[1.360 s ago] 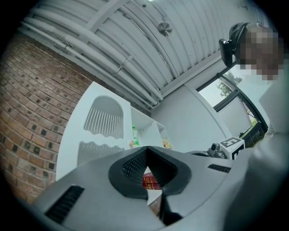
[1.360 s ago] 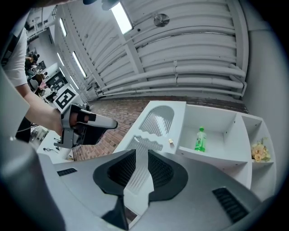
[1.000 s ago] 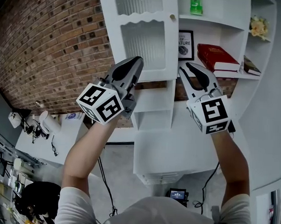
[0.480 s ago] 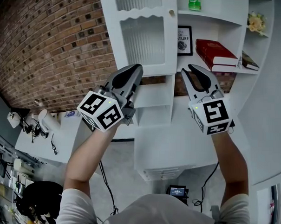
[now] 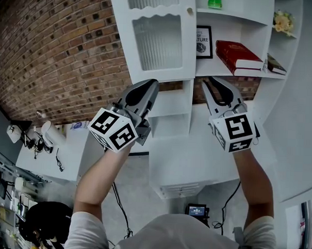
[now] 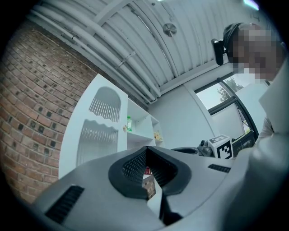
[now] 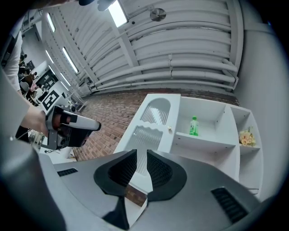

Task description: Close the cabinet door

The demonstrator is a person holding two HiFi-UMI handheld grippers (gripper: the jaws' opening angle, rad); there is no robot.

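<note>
**Cabinet door looks shut or nearly so, both grippers clear of it**

The white cabinet door [image 5: 158, 41], with its two ribbed glass panes, stands at the upper left of the shelf unit. Its small knob [image 5: 190, 11] sits on the edge next to the open shelf that holds a green bottle [image 5: 215, 1]. No view shows a dark gap along that knob edge, and in the right gripper view the door face seems to line up with the shelf fronts. So the closing appears done or all but done. Whether the door sits fully flush cannot be told from these angles.

Neither gripper touches the door. The left gripper [image 5: 151, 84] hangs below its bottom edge with its jaws pressed together and nothing between them. The right gripper [image 5: 215, 82] hangs below the shelf with the red book [image 5: 237, 55], its jaws a narrow slit apart and empty.

If anything is left, it is probably a final push near the knob to seat the door. A framed picture [image 5: 202, 42] and the brick wall [image 5: 56, 55] flank the scene.
</note>
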